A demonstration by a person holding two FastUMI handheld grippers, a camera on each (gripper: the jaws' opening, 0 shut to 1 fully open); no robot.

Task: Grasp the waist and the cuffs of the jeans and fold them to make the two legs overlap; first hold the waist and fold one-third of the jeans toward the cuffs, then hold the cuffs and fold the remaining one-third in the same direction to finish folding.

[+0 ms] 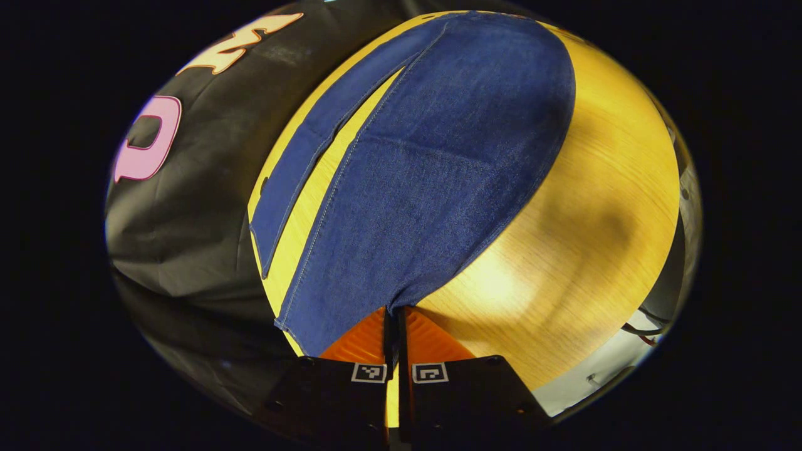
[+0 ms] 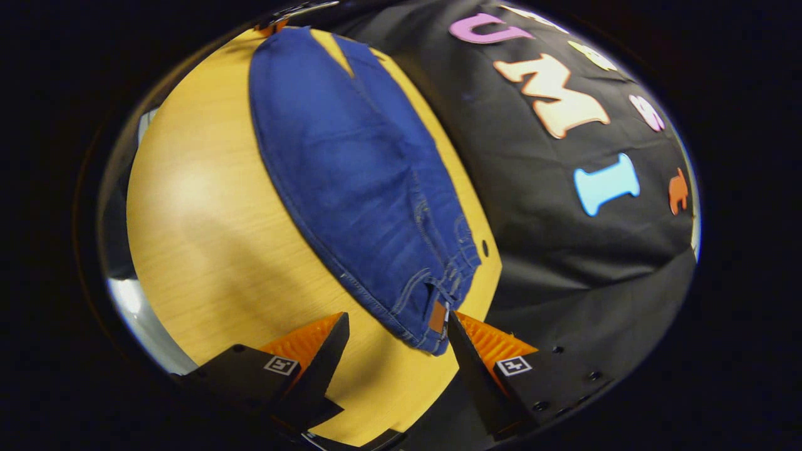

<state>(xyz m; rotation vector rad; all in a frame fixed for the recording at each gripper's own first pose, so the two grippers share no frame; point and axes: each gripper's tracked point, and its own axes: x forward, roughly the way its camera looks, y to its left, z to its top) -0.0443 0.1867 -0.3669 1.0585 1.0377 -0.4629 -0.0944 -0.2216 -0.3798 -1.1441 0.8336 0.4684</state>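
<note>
The jeans (image 1: 432, 163) lie flat on the wooden worktop (image 1: 595, 207), legs apart with a strip of wood showing between them, so no fold looks made yet. The left claw (image 1: 396, 313) is clenched on the hem of the nearer leg, at its cuff corner, pinching the cloth between both fingers. In the right gripper view the waist end of the jeans (image 2: 376, 207) reaches toward the right claw (image 2: 395, 326), whose fingers stand spread, one on each side of the waistband corner with its small leather patch (image 2: 438, 316); the denim lies in the gap, not yet gripped. My guess is the leg-overlap step is only starting, with both thirds-folds left to do.

The black cloth wall (image 2: 583, 263) hangs close along the far edge of the worktop, just beside the far leg, which may crowd a swing that way. Nothing else sits on the wood.
</note>
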